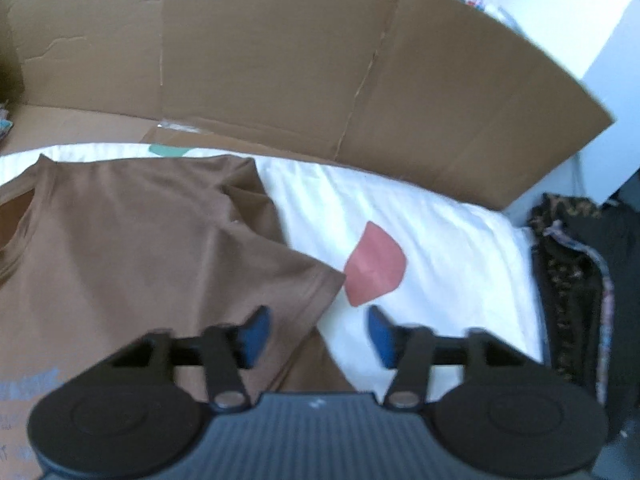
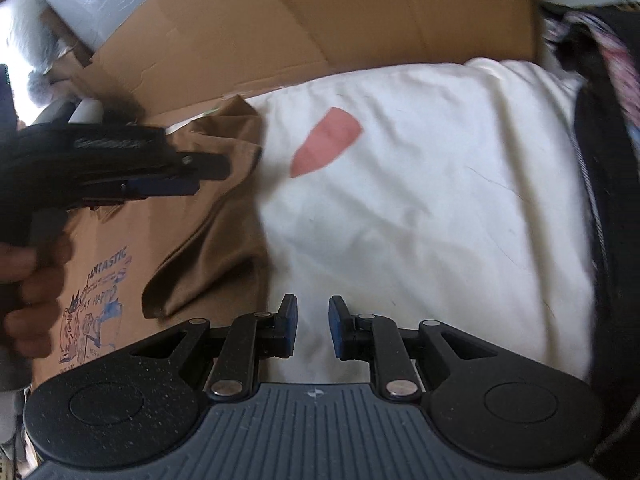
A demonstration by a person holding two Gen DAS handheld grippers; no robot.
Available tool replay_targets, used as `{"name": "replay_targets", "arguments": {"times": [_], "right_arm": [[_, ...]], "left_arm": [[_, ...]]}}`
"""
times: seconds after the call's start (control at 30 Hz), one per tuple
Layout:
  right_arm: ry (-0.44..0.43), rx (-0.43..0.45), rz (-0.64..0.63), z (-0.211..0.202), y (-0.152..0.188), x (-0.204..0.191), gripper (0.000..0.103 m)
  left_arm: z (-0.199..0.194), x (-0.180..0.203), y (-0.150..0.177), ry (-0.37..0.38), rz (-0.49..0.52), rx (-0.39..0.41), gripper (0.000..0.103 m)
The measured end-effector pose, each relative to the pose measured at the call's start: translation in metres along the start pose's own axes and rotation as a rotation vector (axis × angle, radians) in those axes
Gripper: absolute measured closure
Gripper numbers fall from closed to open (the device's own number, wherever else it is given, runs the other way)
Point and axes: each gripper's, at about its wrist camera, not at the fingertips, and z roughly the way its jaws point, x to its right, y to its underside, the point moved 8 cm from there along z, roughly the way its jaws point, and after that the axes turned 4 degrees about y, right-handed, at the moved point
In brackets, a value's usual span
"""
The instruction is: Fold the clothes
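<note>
Left gripper (image 1: pixel 316 334): fingers spread wide, nothing between them, hovering over the sleeve edge of the brown T-shirt (image 1: pixel 140 248). Right gripper (image 2: pixel 313 330): fingers slightly apart, empty, above the white sheet (image 2: pixel 420 220). T-shirt spread flat on the sheet, cardboard (image 1: pixel 280 60) behind.
</note>
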Motion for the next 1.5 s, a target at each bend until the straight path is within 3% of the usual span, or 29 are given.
{"name": "replay_targets", "arguments": {"times": [0.17,0.5,0.7,0.83,0.93,1.07,1.23,1.5], "right_arm": [[0.005,-0.021,0.02,0.003,0.011,0.009,0.082],[-0.014,-0.011,0.035,0.009,0.019,0.015,0.082],[-0.008,-0.005,0.016,0.007,0.02,0.014,0.082],[0.01,-0.014,0.003,0.001,0.014,0.01,0.081],[0.004,0.003,-0.006,-0.007,0.004,0.004,0.081],[-0.002,0.032,-0.038,-0.014,-0.02,-0.007,0.081],[-0.005,0.048,-0.098,-0.007,-0.051,-0.026,0.081],[-0.035,0.07,-0.182,0.022,-0.093,-0.069,0.081]], "left_arm": [[0.021,-0.001,-0.005,-0.027,-0.031,-0.005,0.037],[0.047,-0.006,-0.008,-0.122,0.037,0.001,0.028],[0.037,-0.017,-0.008,-0.164,0.053,0.008,0.061],[0.021,-0.028,-0.019,-0.015,0.042,-0.027,0.084],[0.002,-0.035,-0.029,0.081,0.071,-0.029,0.086],[-0.027,-0.051,-0.037,0.168,0.036,-0.009,0.086],[-0.043,-0.074,-0.042,0.204,-0.033,0.029,0.086],[-0.049,-0.125,-0.02,0.201,-0.204,0.04,0.084]]}}
